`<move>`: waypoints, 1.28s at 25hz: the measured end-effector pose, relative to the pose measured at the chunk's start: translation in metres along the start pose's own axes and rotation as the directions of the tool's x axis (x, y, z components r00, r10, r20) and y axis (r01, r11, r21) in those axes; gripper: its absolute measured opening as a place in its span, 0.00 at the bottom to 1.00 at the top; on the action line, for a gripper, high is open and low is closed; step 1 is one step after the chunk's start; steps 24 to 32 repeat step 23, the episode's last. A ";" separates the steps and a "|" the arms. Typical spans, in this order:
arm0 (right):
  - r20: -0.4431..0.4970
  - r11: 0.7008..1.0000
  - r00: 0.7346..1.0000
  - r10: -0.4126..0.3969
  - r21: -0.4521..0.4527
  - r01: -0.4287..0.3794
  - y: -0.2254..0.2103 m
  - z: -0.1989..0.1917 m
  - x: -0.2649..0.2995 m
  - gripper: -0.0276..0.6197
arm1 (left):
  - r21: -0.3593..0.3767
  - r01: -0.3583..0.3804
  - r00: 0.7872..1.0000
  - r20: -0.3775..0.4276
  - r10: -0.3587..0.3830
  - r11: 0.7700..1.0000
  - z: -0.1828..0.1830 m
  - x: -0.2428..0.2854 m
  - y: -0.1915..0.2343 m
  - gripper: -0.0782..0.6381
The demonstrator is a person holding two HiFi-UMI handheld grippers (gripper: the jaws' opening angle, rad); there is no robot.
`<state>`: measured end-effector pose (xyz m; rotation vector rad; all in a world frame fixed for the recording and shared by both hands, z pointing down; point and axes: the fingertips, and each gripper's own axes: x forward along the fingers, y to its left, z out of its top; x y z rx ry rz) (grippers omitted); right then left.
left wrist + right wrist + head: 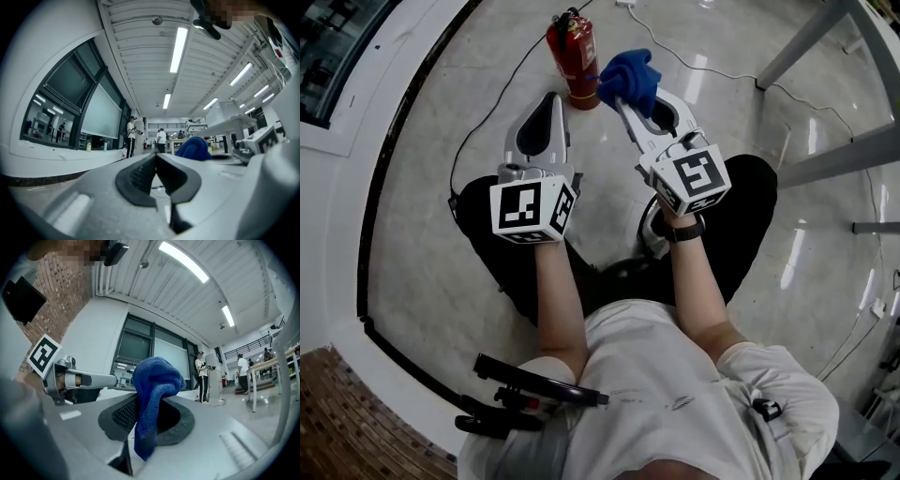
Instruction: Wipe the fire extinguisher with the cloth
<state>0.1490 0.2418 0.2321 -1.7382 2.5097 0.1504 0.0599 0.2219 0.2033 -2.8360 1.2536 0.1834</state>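
Fire extinguisher (573, 58) upright on floor (441, 112), head view only; right claw (624, 94) clamped on blue cloth (633, 75); left claw (551, 101) closed, empty

A glossy pale floor (750, 122) catches glare in a wide workshop hall lit by long ceiling light strips (179, 49). A black cable (487, 108) curves across the floor. A white cable (712, 67) trails towards grey metal frame legs (811, 37) at the right. A brick wall (61, 291) meets tall dark windows (70, 108) along one side. Farther down the hall, a person (131, 136) stands by the windows and another in a white top (161, 139) just beyond, near a white table (253, 392).
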 end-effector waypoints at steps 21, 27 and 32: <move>-0.070 0.999 0.997 0.029 -0.014 -0.030 0.048 0.001 -0.015 0.16 | -0.036 0.008 1.000 0.001 -0.008 0.999 0.001 -0.048 0.003 0.11; -0.068 1.000 0.997 0.027 -0.012 -0.028 0.051 0.001 -0.017 0.16 | -0.039 0.007 1.000 0.004 -0.007 0.999 0.002 -0.052 0.005 0.11; -0.068 1.000 0.997 0.027 -0.012 -0.028 0.051 0.001 -0.017 0.16 | -0.039 0.007 1.000 0.004 -0.007 0.999 0.002 -0.052 0.005 0.11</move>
